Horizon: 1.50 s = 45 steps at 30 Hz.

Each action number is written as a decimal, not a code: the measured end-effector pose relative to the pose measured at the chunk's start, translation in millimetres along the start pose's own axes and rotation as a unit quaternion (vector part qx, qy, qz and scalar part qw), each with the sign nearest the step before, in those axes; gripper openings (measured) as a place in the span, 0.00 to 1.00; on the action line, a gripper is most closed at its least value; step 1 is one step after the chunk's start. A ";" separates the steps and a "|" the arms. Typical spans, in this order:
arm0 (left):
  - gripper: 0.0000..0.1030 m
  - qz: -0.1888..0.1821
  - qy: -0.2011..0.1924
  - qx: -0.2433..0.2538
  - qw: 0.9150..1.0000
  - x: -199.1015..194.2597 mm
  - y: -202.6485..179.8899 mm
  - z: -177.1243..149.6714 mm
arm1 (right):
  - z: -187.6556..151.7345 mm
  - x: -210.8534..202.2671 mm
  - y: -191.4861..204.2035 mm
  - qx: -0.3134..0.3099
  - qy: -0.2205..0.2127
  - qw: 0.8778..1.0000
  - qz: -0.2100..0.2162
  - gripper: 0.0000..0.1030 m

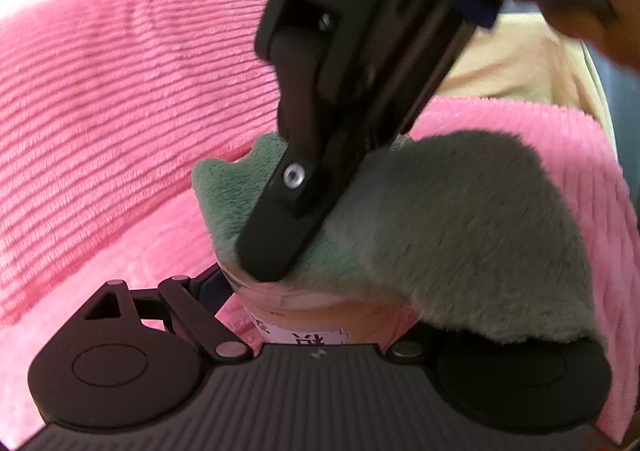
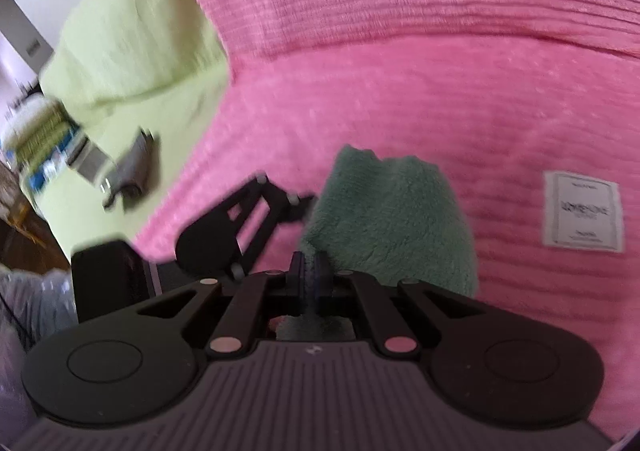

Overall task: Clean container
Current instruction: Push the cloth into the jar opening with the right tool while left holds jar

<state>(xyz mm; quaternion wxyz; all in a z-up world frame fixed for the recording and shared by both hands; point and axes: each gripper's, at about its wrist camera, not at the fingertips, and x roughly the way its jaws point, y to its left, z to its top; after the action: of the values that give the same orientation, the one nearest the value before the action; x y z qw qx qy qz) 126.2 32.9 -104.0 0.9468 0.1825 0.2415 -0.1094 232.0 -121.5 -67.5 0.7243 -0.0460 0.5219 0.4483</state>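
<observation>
While cloth-covered (image 1: 460, 219), container (image 1: 320, 311) between left jaws

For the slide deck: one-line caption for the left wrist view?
Right gripper presses a green cloth into the mouth of a clear container held by the left gripper, over pink bedding.

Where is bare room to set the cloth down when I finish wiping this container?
Free: the pink blanket beyond the green cloth, up to its white label, and the yellow-green sheet at left above the small grey object. Crowded: around the container, where the left gripper and right gripper meet.
</observation>
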 end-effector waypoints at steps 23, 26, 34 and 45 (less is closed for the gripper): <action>0.84 -0.014 0.008 -0.028 0.999 10.5 9.9 3.3 | 8.6 11.1 24.6 -0.050 0.016 0.998 -0.028 0.01; 0.84 -0.013 0.008 -0.029 0.999 13.1 11.0 3.2 | 5.5 2.4 20.4 -0.049 0.022 0.998 -0.044 0.01; 0.84 -0.012 0.010 -0.029 0.999 16.7 9.9 3.0 | 3.2 4.4 17.4 -0.059 0.016 0.997 -0.047 0.01; 0.84 -0.002 0.016 -0.020 1.000 11.2 -0.2 1.5 | 10.3 19.6 26.3 -0.079 -0.032 0.996 -0.020 0.00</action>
<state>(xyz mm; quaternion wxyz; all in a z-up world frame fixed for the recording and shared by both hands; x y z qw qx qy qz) 136.4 30.8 -108.4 0.9461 0.1645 0.2589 -0.1039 222.1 -88.6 -67.9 0.7434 -0.0991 0.4607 0.4747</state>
